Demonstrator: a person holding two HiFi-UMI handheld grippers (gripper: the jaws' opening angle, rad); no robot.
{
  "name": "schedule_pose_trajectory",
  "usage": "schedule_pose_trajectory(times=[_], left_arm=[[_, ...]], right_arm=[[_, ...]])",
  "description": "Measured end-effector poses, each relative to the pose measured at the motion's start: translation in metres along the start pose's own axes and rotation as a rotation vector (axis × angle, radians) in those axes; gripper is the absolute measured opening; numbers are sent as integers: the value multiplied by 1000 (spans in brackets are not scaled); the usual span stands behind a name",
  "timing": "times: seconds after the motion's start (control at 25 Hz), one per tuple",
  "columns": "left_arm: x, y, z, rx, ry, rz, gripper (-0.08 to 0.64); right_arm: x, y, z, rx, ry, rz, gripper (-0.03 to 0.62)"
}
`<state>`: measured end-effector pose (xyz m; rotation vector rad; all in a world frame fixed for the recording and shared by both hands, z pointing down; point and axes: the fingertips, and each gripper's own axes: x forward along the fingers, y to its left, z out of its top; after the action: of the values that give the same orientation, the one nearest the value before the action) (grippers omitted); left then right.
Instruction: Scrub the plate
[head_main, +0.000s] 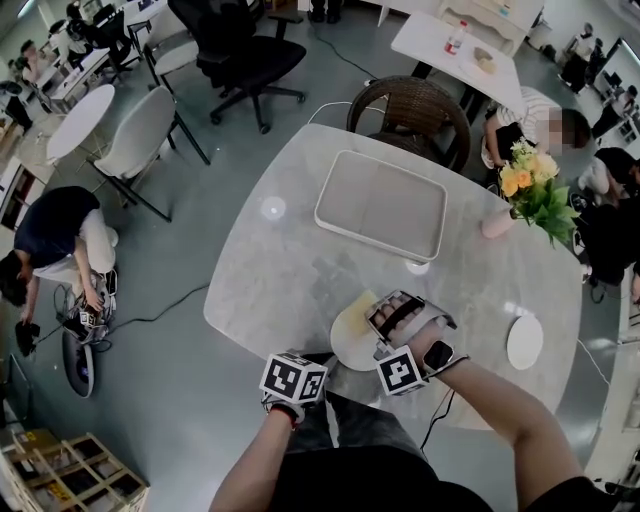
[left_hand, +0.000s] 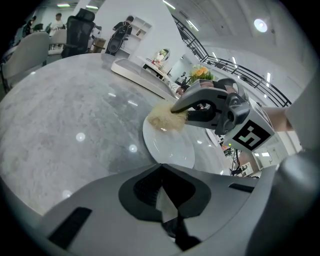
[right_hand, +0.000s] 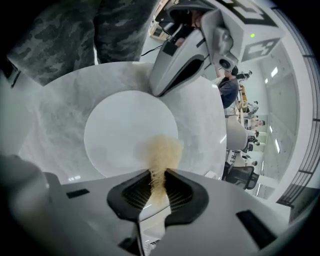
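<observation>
Fingers (right_hand: 131, 196) of the right gripper (right_hand: 159, 186) clamp a tan scrubber (right_hand: 162, 152) onto the plate (right_hand: 117, 130), the left gripper's (left_hand: 162, 187) fingers (left_hand: 142, 187) pinching its rim: mid-scrub, firm rubbing strokes seem called for next.

Left gripper (left_hand: 162, 192) jaws pinched on near rim of white plate (left_hand: 167, 147). Just ahead of jaws, right gripper (left_hand: 184, 113) clamped on tan scrub pad (left_hand: 164, 120), pad touching plate's far edge. Grey marbled tabletop (left_hand: 65, 120) left of jaws.

You can read no word, brand or number in any view. The two white cubes (head_main: 293, 380) beside the round pale plate (head_main: 350, 340) bear only black square patterns.
</observation>
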<state>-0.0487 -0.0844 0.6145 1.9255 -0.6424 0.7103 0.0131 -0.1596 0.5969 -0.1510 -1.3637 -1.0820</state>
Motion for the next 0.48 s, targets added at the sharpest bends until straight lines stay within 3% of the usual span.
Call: schedule_pose_trajectory(times=[0.24, 0.48], left_arm=[[0, 0, -1, 0, 2, -1, 14], [-4, 9, 0, 19, 12, 32, 14]], right_arm=[[-11, 34, -28, -22, 62, 64, 61], [-29, 68, -29, -59, 39, 101, 61]])
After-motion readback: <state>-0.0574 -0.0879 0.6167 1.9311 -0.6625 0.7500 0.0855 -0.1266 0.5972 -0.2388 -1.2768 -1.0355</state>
